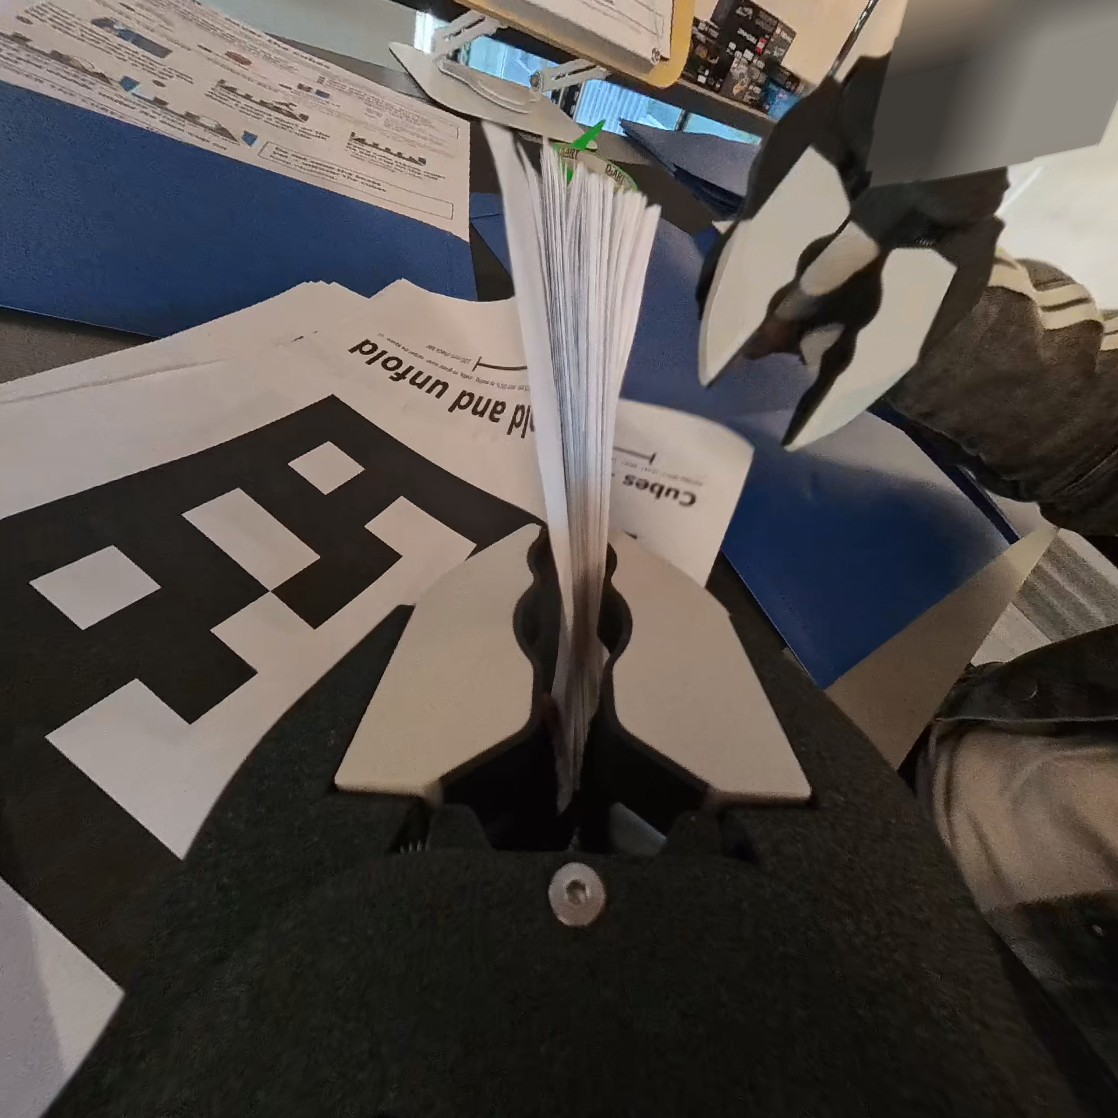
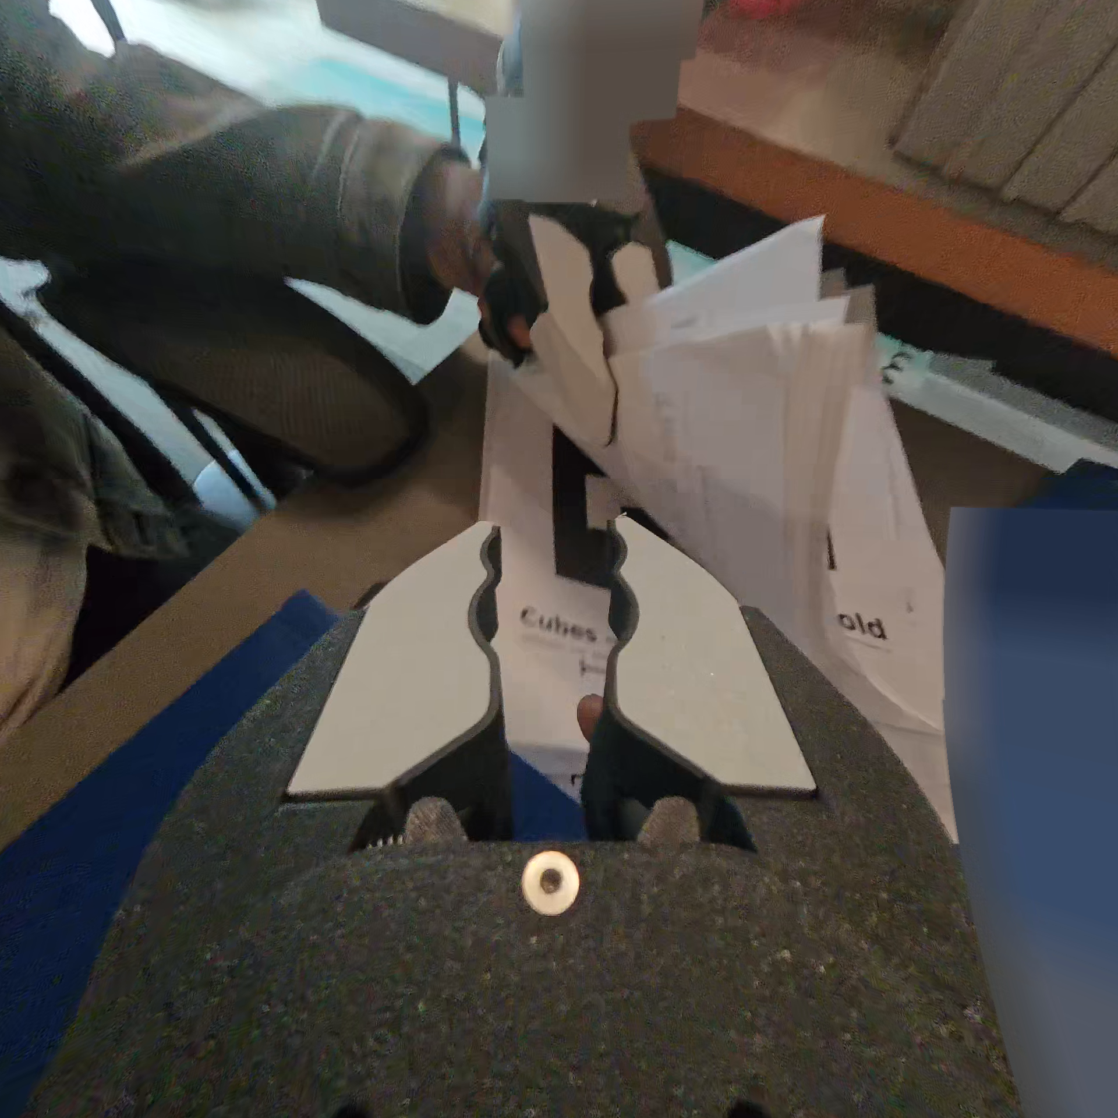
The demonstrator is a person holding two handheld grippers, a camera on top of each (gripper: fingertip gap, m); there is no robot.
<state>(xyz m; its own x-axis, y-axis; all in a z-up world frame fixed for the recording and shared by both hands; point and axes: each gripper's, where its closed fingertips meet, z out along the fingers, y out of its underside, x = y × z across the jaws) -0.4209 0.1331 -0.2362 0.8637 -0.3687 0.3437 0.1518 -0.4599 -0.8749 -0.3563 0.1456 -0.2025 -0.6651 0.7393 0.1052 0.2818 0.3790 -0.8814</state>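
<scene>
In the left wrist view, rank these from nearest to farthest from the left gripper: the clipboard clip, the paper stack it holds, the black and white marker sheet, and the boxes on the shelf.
1. Paper stack: clamped between the left gripper fingers, centre.
2. Marker sheet: flat on the table, just left.
3. Clipboard clip: top centre, beyond the stack's far end.
4. Boxes: on the shelf, top right, farthest back.

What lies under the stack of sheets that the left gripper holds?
Under the stack of sheets, clamped by the left gripper, lie printed papers and a blue folder. Anything directly beneath is covered.
</scene>
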